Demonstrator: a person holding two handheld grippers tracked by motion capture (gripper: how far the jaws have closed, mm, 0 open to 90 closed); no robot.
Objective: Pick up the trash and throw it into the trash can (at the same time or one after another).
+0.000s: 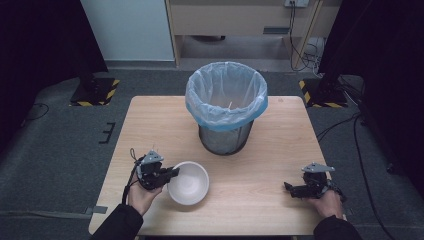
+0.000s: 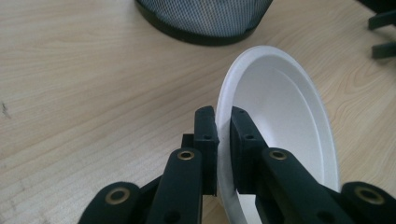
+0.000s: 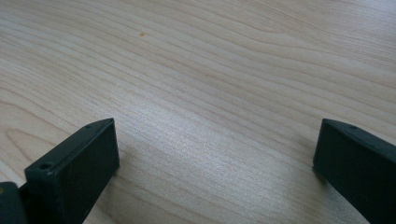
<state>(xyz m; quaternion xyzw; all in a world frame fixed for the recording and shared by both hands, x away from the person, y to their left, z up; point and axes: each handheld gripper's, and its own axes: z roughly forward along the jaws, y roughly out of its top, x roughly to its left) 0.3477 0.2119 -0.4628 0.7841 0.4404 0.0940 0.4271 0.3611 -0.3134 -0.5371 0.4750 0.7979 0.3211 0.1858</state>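
The left gripper [image 1: 172, 173], held at the near left, has its jaws pinched nearly together. The right gripper [image 1: 288, 189], near right, points left with jaws spread wide apart.

Black grippers [image 1: 172, 173], brass screws, grey top plates, dark sleeves [image 1: 117, 225].

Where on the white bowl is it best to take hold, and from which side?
By the thin rim, from the person's left, likely best: the bowl sits upright and open, so one finger goes inside, one outside. The left gripper already pinches it so.
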